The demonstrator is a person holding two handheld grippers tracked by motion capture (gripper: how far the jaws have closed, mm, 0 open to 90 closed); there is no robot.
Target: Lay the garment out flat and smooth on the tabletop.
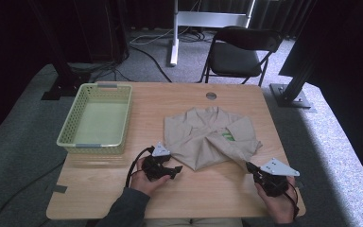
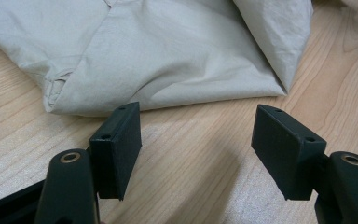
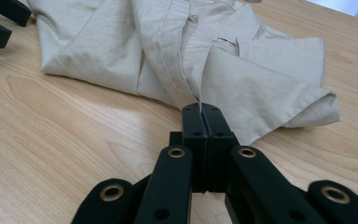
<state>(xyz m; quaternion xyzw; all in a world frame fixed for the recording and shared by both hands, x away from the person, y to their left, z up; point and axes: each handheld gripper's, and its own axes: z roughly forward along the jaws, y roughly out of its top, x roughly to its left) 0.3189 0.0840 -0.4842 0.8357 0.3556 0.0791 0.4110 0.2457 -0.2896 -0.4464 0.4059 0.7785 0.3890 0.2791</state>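
A beige shirt (image 1: pixel 208 137) with a small green label (image 1: pixel 228 136) lies on a light wooden table (image 1: pixel 217 189) beside a pale green basket (image 1: pixel 97 118), with black grippers (image 1: pixel 163 168) and a black chair (image 1: pixel 238 52) behind.

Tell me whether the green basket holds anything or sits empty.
Empty. In the high view the basket shows its bare pale floor inside all four walls; the beige shirt lies on the table beside it.

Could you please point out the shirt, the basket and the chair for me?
shirt (image 1: pixel 203 137), high view, middle of the cloth.
basket (image 1: pixel 67 128), high view, left wall.
chair (image 1: pixel 236 57), high view, seat.
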